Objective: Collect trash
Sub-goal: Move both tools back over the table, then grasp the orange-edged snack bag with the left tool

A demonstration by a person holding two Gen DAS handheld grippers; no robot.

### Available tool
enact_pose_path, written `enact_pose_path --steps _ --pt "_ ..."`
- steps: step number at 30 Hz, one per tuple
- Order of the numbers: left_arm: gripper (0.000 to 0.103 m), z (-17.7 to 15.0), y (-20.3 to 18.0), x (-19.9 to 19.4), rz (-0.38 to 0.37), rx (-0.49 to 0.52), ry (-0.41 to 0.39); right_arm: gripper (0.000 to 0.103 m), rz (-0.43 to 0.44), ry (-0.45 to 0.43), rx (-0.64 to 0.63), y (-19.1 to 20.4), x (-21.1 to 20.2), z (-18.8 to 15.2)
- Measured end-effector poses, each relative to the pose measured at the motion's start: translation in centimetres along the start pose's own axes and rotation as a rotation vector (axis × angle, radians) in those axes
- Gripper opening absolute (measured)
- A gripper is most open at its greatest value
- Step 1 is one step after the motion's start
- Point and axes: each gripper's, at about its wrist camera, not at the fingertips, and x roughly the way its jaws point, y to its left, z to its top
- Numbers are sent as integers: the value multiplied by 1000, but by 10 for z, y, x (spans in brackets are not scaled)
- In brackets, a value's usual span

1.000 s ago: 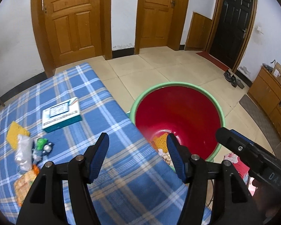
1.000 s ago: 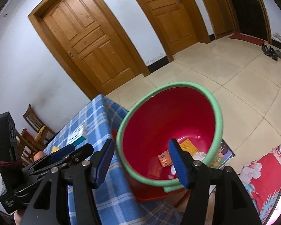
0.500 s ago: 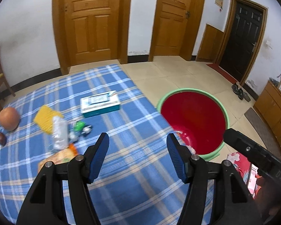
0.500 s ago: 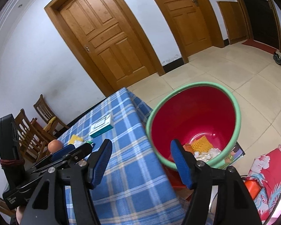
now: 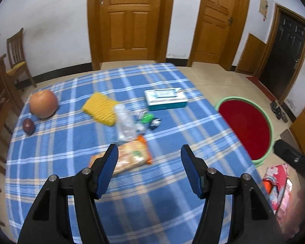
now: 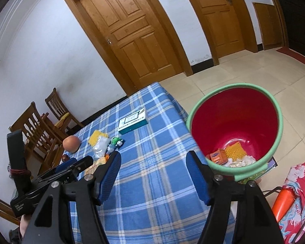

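Fingers of left gripper (image 5: pixel 150 155) apart, empty, above snack packet (image 5: pixel 130 158); right gripper (image 6: pixel 153 163) fingers apart, empty, over checked tablecloth (image 6: pixel 152 140).

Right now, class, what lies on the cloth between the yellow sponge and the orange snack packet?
A clear plastic bottle lies between the yellow sponge and the orange snack packet, clearest in the left wrist view.

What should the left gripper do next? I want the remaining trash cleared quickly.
Probably ease the left gripper forward and down over the orange snack packet. Its jaws stand open and empty, the packet lies flat on the tablecloth nearest its fingertips, and the red bucket waits beside the table.
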Motion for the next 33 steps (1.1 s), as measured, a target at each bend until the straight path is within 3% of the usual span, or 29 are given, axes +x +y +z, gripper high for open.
enact_pose_path --steps 9,24,33 --pt "64 -9 29 26 59 30 66 71 -11 36 -17 11 14 -4" --pt "71 -11 23 73 63 177 150 73 -38 93 -34 17 38 -10" --pt "58 -20 38 61 -6 101 130 73 -40 115 -49 23 49 -8"
